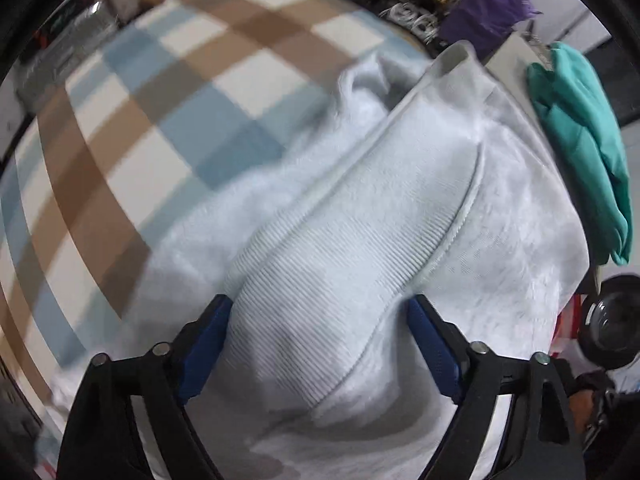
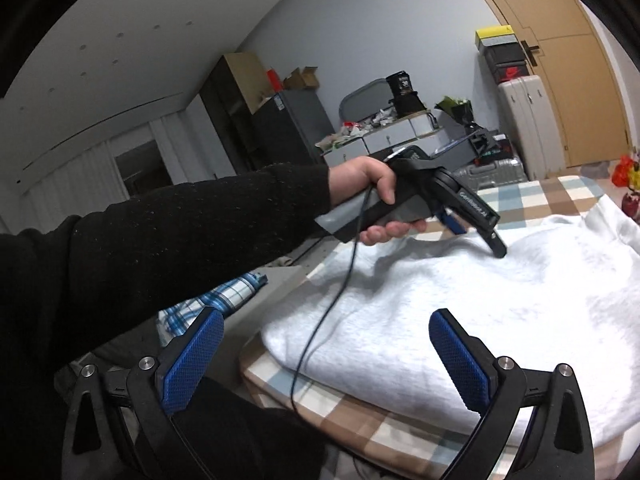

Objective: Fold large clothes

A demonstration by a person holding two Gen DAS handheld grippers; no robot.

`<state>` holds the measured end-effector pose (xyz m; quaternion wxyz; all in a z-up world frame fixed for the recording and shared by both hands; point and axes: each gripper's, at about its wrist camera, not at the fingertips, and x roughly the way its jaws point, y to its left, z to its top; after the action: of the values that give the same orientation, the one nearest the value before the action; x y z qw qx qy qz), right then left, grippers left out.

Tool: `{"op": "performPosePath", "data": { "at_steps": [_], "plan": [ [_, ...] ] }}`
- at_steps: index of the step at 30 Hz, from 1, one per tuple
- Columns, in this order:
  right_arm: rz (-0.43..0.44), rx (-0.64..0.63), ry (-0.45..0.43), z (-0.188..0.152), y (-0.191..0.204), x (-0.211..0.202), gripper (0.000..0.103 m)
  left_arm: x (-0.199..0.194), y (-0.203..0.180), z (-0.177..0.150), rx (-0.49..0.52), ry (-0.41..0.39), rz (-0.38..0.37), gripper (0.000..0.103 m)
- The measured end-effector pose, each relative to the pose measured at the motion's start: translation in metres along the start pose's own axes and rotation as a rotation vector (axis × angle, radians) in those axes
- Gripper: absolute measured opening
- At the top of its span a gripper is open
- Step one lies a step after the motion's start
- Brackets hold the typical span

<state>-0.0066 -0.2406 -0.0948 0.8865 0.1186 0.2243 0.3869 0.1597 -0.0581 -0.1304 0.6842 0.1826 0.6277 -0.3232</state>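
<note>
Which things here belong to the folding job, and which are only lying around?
Belong to the job:
- white sweatshirt, lying on the checked bed cover
- left gripper, jaws apart astride the ribbed hem
- right gripper, open, holding nothing

Only lying around:
- teal garment
- purple cloth
- shoe boxes
- suitcase

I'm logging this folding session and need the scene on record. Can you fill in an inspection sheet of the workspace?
Surface: bed with a checked sheet in blue, brown and white.
Job's things: white sweatshirt lying on the sheet, partly folded; its ribbed hem lies between the left fingers.
Clutter: teal garment beside the sweatshirt; plaid cloth off the bed edge.
Grippers: left gripper open, pointing down over the hem; right gripper open, holding nothing.
Cables: black cable hanging from the left gripper across the sweatshirt.
Surroundings: wooden door, suitcase, stacked boxes, cluttered desk.
</note>
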Motion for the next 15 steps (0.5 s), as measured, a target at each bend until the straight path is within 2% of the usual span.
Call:
{"op": "performPosePath", "data": {
  "at_steps": [2, 4, 6, 9, 11, 13, 15],
  "plan": [
    [0.008, 0.027, 0.003, 0.002, 0.000, 0.000, 0.103, 0.000, -0.005, -0.006, 0.004, 0.004, 0.021, 0.067],
    [0.002, 0.046, 0.004, 0.005, 0.001, 0.000, 0.103, -0.004, -0.011, -0.011, 0.006, 0.002, 0.045, 0.043],
    [-0.020, 0.044, -0.003, 0.005, 0.002, -0.003, 0.103, -0.010, -0.019, -0.017, 0.026, -0.015, 0.079, 0.033],
    [-0.070, 0.040, -0.017, 0.002, -0.001, -0.004, 0.103, -0.023, -0.038, -0.026, 0.045, -0.026, 0.173, 0.026],
    [-0.114, 0.064, -0.015, 0.004, -0.008, 0.000, 0.103, -0.032, -0.056, -0.026, 0.051, -0.027, 0.281, 0.022],
    [-0.168, 0.105, -0.013, 0.006, -0.017, 0.003, 0.103, -0.044, -0.080, -0.023, 0.119, -0.076, 0.372, 0.020],
    [-0.210, 0.159, 0.005, 0.006, -0.029, 0.006, 0.103, -0.052, -0.095, -0.021, 0.142, -0.115, 0.455, 0.020]
  ]
}}
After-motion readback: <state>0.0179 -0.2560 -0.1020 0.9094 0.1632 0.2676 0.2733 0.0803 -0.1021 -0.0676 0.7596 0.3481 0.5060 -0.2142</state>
